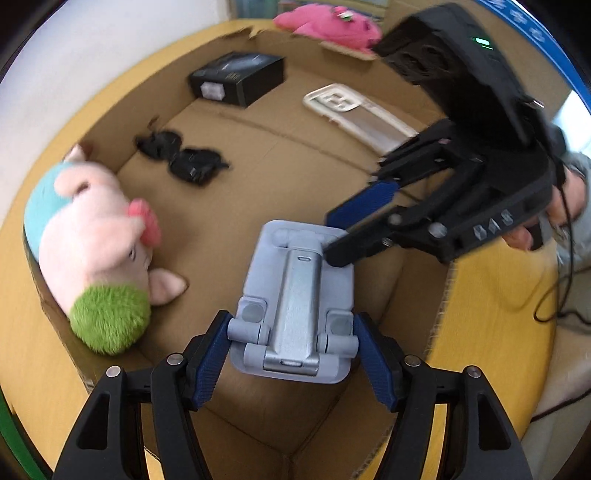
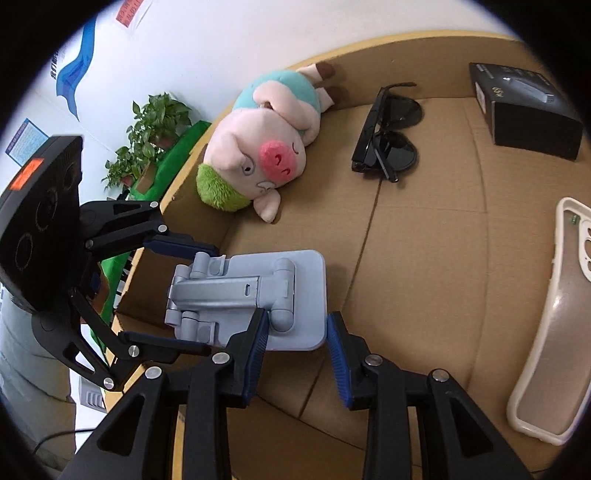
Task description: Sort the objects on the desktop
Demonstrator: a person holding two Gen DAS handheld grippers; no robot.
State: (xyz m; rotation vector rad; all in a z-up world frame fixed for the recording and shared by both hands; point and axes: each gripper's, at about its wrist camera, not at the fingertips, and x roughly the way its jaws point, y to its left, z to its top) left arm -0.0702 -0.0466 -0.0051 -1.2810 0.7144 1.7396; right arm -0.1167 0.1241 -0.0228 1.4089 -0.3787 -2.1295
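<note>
A folded grey-blue phone stand (image 1: 295, 299) hangs above the inside of a cardboard box (image 1: 280, 158). My left gripper (image 1: 291, 354) is shut on its hinged end, pads on both sides. It also shows in the right wrist view (image 2: 258, 295), held by the left gripper (image 2: 173, 295) at the left. My right gripper (image 2: 295, 350) is open, its pads on either side of the stand's flat end, close to it. In the left wrist view the right gripper (image 1: 343, 236) reaches in from the right.
In the box lie a pink pig plush (image 2: 266, 144), black sunglasses (image 2: 388, 144), a black carton (image 2: 524, 110) and a cream phone case (image 2: 554, 332). A pink plush (image 1: 328, 26) lies beyond the box. Potted plants (image 2: 147, 136) stand by the wall.
</note>
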